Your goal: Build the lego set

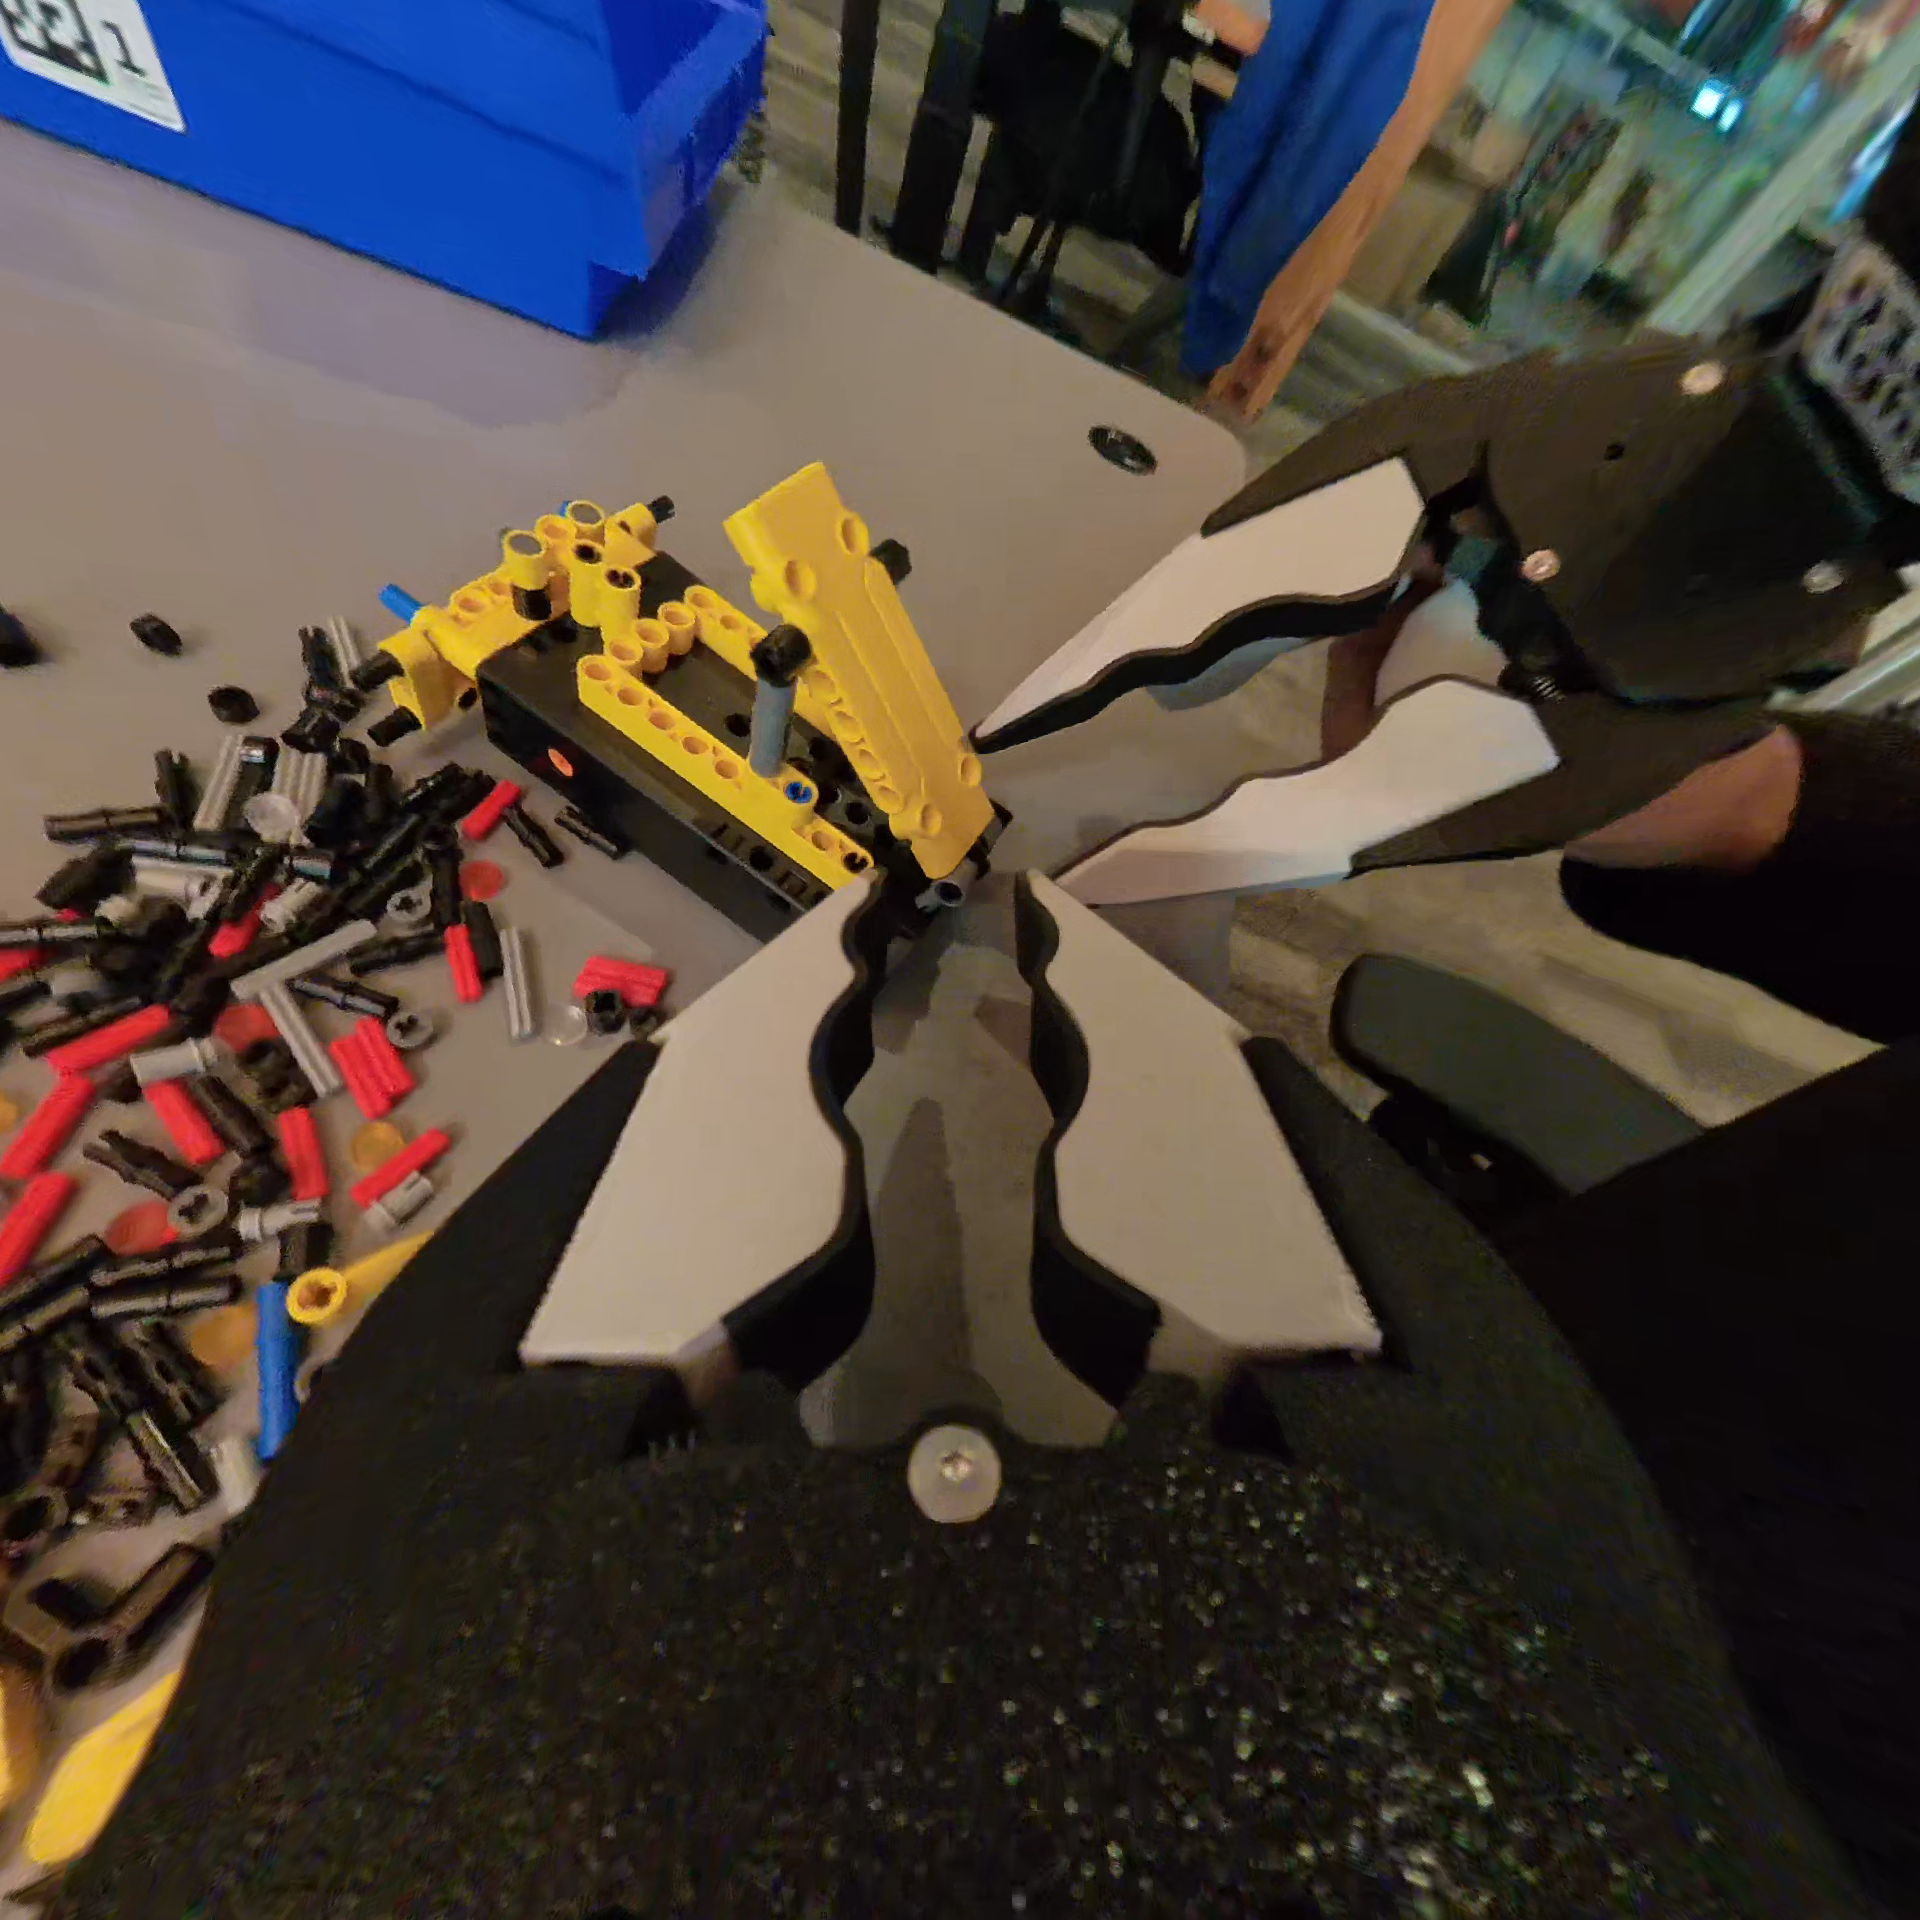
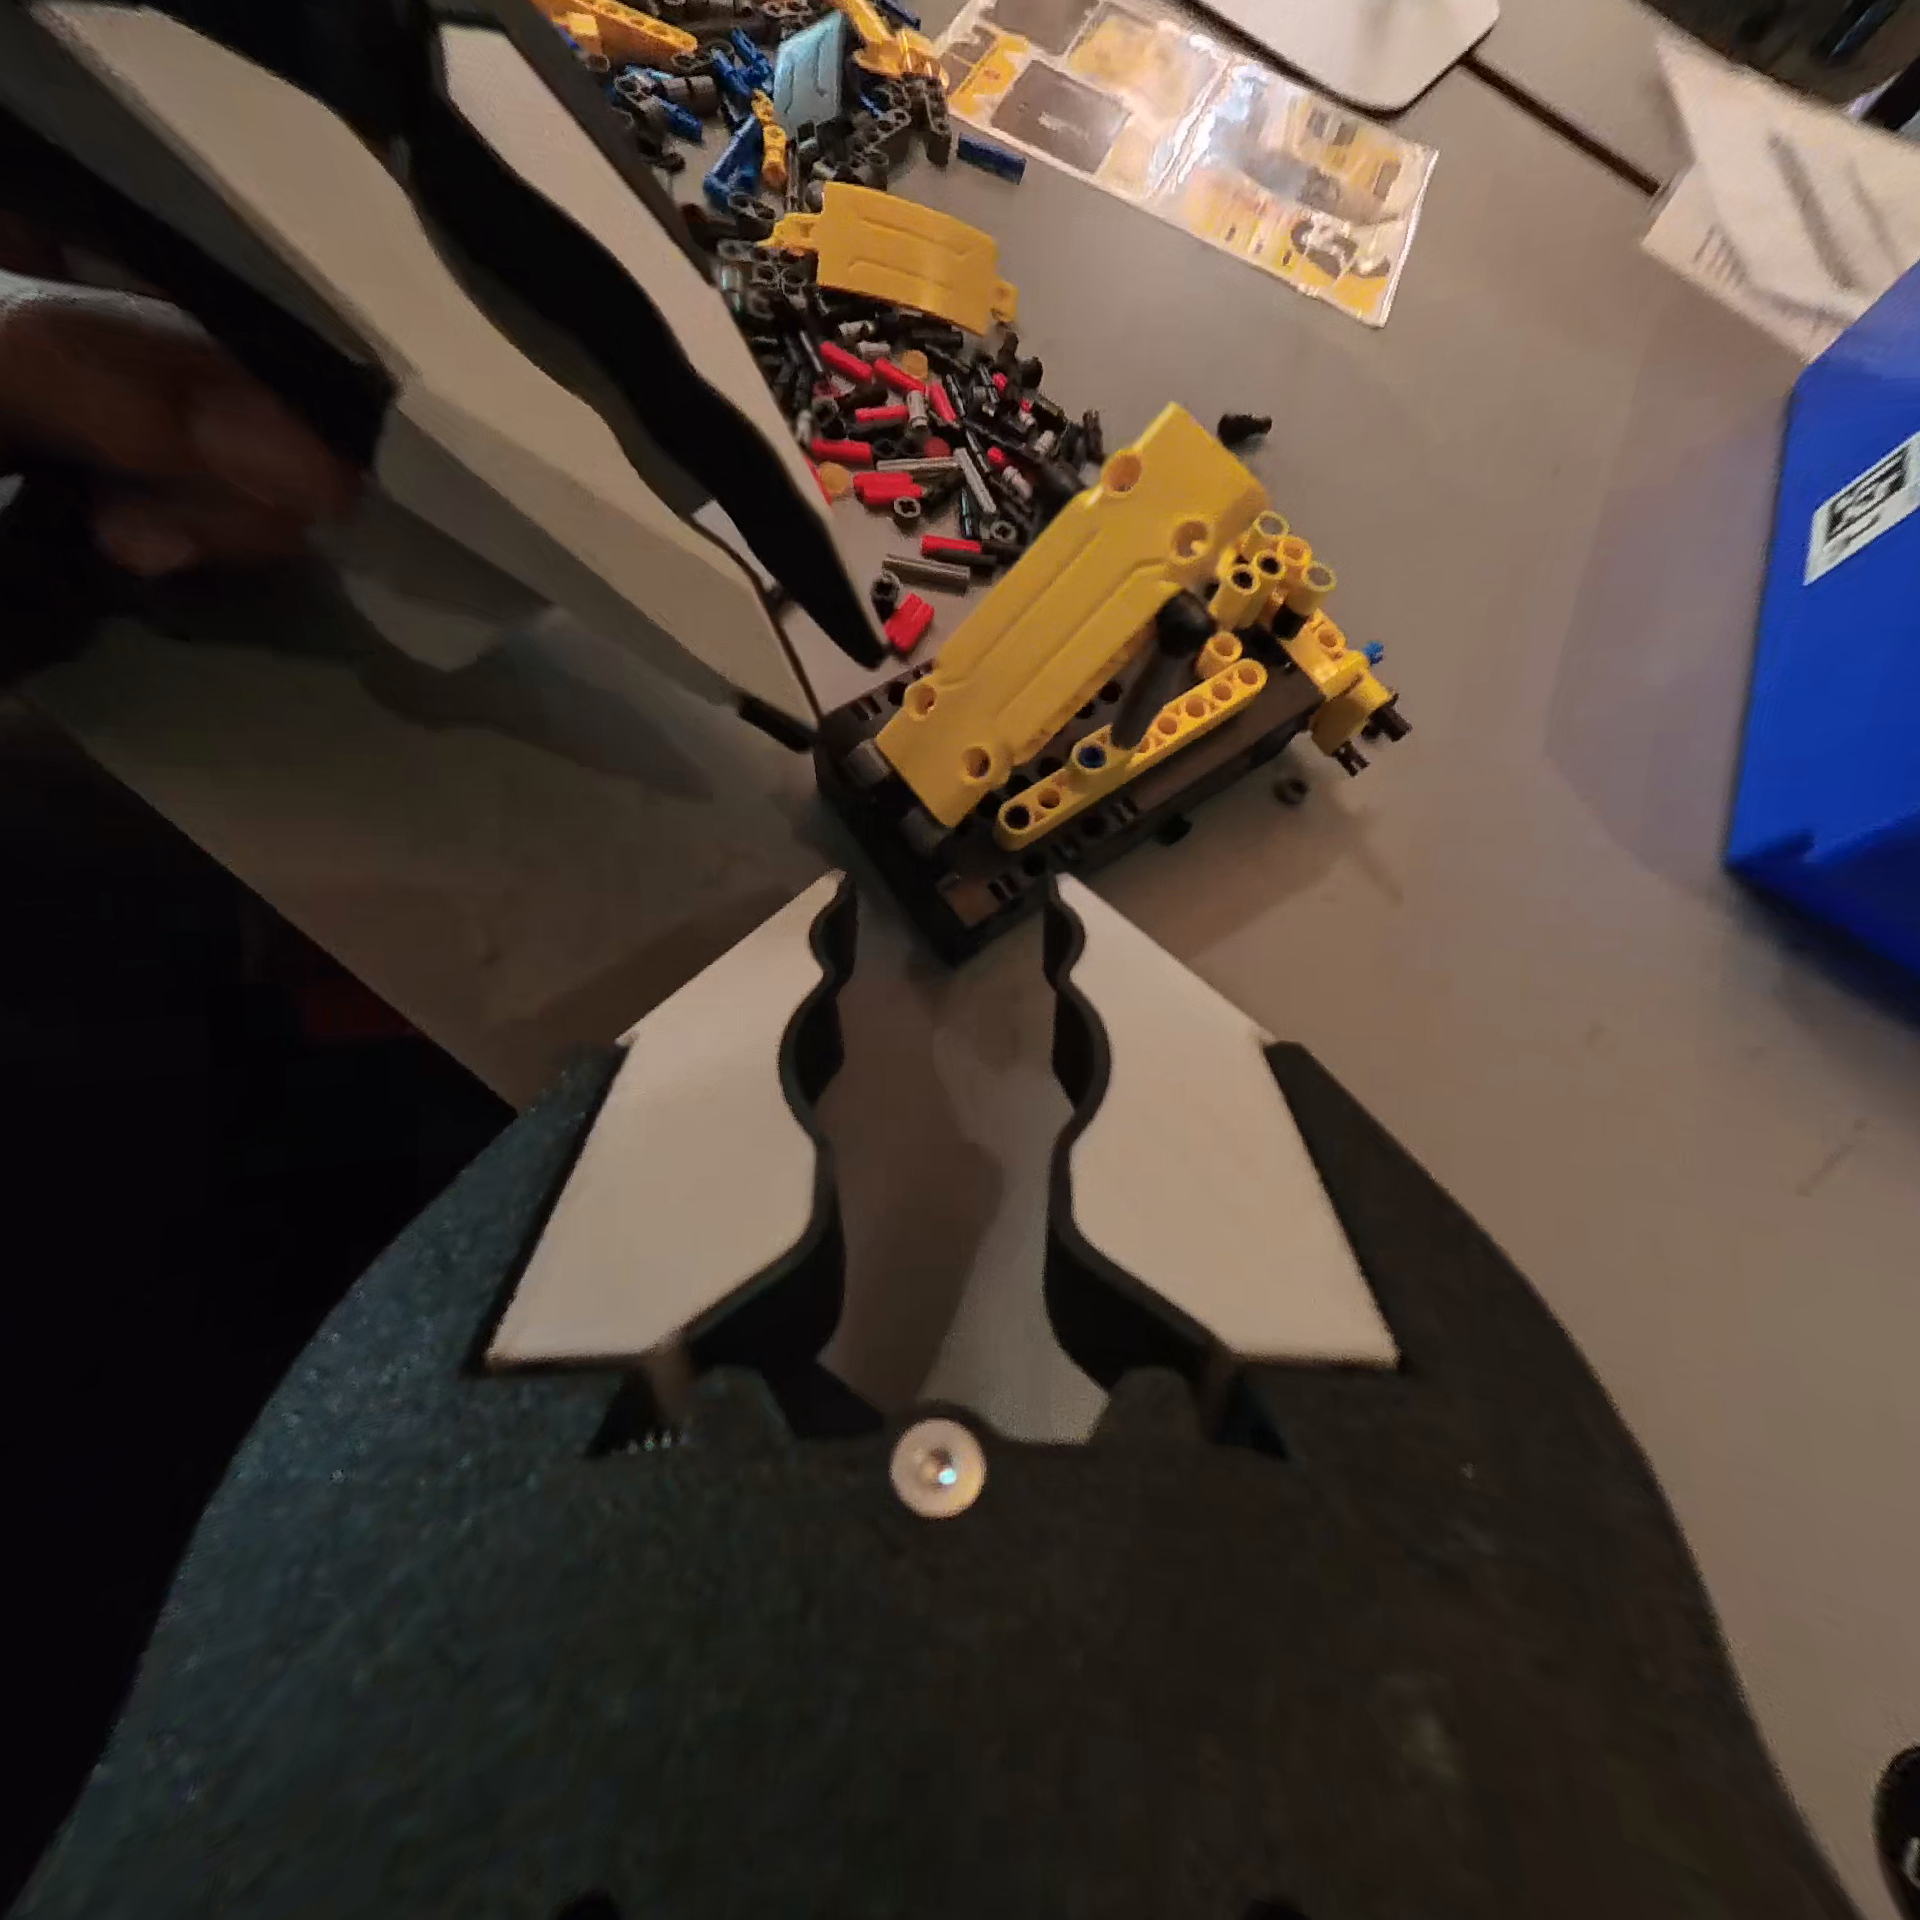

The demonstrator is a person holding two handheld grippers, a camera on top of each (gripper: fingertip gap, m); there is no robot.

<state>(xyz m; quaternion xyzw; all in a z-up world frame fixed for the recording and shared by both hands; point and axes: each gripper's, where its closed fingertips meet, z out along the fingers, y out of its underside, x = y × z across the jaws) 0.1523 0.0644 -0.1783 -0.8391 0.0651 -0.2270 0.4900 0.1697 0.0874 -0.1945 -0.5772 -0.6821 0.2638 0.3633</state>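
A part-built brick model [image 1: 717,727] with a black base, yellow holed beams and a tilted yellow panel [image 1: 873,675] stands on the grey table [image 1: 883,343]. My left gripper [image 1: 945,883] is open, and its fingertips flank the model's near corner, where a small grey pin sticks out. My right gripper [image 1: 1023,805] comes in from the right, open, with its tips close beside the same end. In the right wrist view my right gripper [image 2: 951,883] is open around the black base corner of the model [image 2: 1091,665]. The left gripper [image 2: 842,696] reaches it from the upper left.
A pile of loose red, black and grey pins [image 1: 208,1039] lies left of the model. A blue bin [image 1: 416,156] stands at the back. A yellow curved panel [image 2: 904,255] and a printed sheet [image 2: 1195,145] lie farther off. A chair armrest [image 1: 1507,1070] sits past the table edge. Across from one pair of fingers to the other is roughly 4 cm. My left gripper's tips are some 15 cm from the yellow curved panel [image 2: 904,255].
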